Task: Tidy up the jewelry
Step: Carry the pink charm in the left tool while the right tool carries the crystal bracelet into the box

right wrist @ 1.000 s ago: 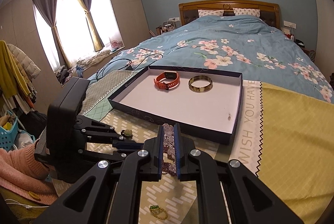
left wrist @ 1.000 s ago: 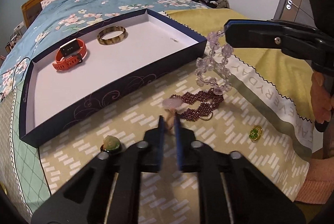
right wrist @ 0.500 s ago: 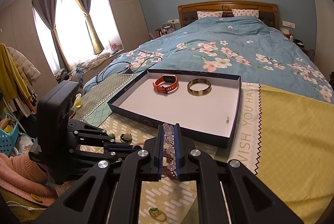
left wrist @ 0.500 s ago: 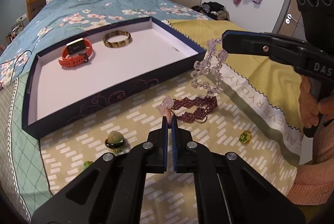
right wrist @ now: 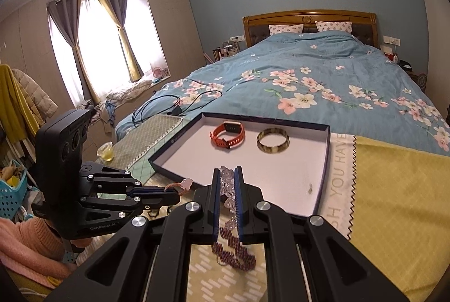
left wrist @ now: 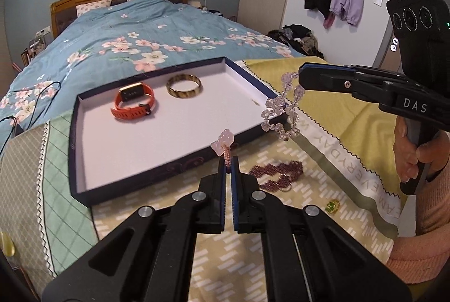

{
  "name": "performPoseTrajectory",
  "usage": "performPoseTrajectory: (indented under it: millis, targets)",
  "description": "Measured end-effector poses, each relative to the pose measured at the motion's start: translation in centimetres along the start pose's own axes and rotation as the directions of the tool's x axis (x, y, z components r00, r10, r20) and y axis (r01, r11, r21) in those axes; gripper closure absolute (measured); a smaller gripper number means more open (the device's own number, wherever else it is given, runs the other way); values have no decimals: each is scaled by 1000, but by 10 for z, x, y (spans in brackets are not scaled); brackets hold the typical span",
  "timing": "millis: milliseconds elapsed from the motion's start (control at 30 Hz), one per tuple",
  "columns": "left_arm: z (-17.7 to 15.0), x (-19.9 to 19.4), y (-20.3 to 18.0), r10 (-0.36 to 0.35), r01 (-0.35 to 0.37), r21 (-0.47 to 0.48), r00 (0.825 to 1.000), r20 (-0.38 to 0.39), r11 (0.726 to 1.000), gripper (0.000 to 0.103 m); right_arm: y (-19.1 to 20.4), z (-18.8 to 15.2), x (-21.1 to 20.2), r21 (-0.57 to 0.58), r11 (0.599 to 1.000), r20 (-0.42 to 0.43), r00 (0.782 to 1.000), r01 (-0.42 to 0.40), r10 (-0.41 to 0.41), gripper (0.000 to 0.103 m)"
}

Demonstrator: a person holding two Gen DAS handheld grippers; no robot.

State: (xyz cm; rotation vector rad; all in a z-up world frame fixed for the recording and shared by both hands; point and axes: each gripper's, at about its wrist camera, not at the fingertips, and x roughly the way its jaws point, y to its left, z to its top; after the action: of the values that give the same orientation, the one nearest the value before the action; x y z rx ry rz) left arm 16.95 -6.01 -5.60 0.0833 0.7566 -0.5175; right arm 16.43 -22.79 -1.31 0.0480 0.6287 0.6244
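A navy box lid (left wrist: 157,172) (right wrist: 327,150) with a white floor lies on the bed and holds an orange smartwatch (left wrist: 132,102) (right wrist: 227,134) and a tortoiseshell bangle (left wrist: 184,85) (right wrist: 272,140). My left gripper (left wrist: 228,161) (right wrist: 175,191) is shut on a pink charm bracelet (left wrist: 223,143) (right wrist: 184,185), held above the box's near edge. My right gripper (right wrist: 226,175) (left wrist: 302,75) is shut on a clear crystal bead bracelet (left wrist: 281,108) (right wrist: 229,184), which dangles over the box's right corner. A garnet bead bracelet (left wrist: 277,172) (right wrist: 234,248) lies on the yellow mat.
A green ring (left wrist: 333,205) lies on the patterned mat (left wrist: 281,217) right of the garnet bracelet. A black cable (right wrist: 180,102) lies on the floral duvet (right wrist: 309,82). A small glass cup (right wrist: 105,151) stands at the mat's left end.
My left gripper closed on the pink charm bracelet and lifted it off the mat toward the box. My right gripper carried the crystal bracelet up and toward the box's corner.
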Motion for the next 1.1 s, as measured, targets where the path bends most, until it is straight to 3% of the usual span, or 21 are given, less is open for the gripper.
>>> performPoseTrajectory:
  millis: [500,1100]
  targets:
    - [12,4,24,51,-51,-14,999,3,999,99,-11,31,29,14,1000,8,1000,16,-16,95]
    - [25,30,53,106,-107,-15,994,-40,994,99,-25,45,85,57,997,-52,998,47,-44,95]
